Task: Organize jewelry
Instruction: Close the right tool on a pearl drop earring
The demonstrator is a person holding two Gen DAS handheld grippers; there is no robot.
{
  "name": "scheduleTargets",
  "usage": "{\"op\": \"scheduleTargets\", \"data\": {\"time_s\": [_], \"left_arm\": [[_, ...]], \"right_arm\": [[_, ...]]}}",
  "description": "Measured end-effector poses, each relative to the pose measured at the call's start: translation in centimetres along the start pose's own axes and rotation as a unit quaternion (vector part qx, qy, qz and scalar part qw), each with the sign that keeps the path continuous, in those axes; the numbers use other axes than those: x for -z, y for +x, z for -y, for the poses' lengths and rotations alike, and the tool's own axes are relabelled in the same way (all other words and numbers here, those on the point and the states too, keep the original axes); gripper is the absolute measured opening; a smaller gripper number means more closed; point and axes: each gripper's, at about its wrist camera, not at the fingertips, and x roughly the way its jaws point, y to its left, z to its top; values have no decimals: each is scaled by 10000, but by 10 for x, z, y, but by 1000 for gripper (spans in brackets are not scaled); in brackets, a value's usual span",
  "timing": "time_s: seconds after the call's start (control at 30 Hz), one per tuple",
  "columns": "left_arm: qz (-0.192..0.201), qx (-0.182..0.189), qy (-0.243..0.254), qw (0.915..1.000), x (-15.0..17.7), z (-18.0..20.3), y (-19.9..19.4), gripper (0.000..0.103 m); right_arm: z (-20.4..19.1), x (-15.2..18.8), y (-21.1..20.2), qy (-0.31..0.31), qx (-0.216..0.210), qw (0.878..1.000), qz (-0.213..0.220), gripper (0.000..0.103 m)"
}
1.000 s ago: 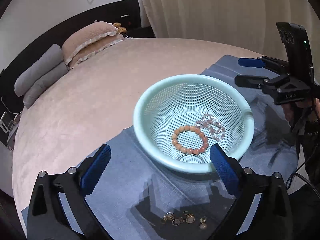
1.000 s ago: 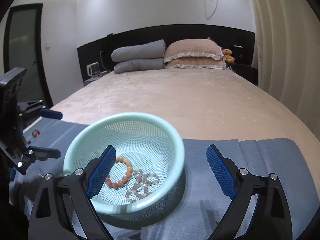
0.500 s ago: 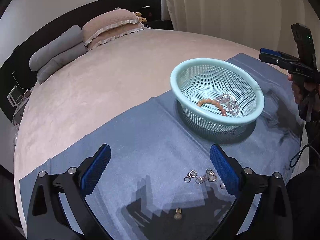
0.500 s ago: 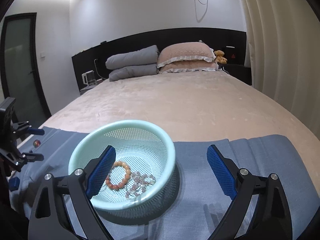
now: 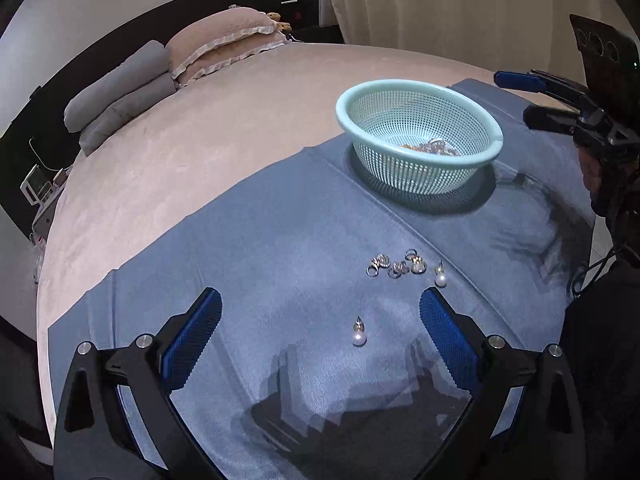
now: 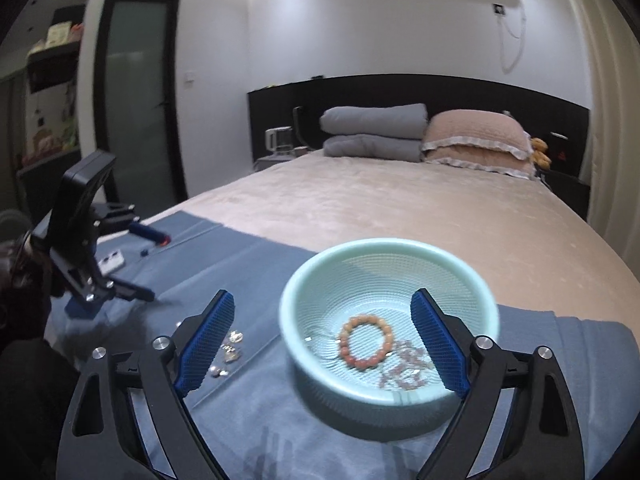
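The left gripper (image 5: 320, 330) hung with fingers spread and empty over a pearl earring (image 5: 359, 334) on the blue cloth (image 5: 260, 240), its hook end pointing far. Rings (image 5: 396, 266) lay beyond. The right gripper (image 6: 324, 342), spread too, faced the basket (image 6: 384, 396) holding an orange bracelet (image 6: 366, 346).

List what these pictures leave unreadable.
- Bracelets in the basket: left wrist view, mostly hidden by its near wall.
- Clear bead bracelet: right wrist view, motion-blurred, partly behind a gripper finger.
- Ring cluster: left wrist view, too small to count.
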Motion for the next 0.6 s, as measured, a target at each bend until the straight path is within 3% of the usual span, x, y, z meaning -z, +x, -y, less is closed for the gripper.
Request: {"op": "scheduleTargets", "data": {"time_s": [0.1, 0.27, 0.53, 0.6], "left_arm": [[-49, 11, 35, 10000, 13, 4, 3, 97], [-45, 196, 5, 9998, 29, 7, 12, 97], [-41, 542, -328, 9980, 39, 11, 48, 97], [86, 541, -488, 9973, 39, 8, 52, 97]], "right_arm": [[-29, 8, 19, -535, -308, 9976, -327, 73], [-55, 17, 45, -873, -899, 9898, -684, 67], [-71, 30, 85, -908, -1148, 9827, -1133, 60], [-71, 33, 93, -883, -1112, 9817, -1270, 54]]}}
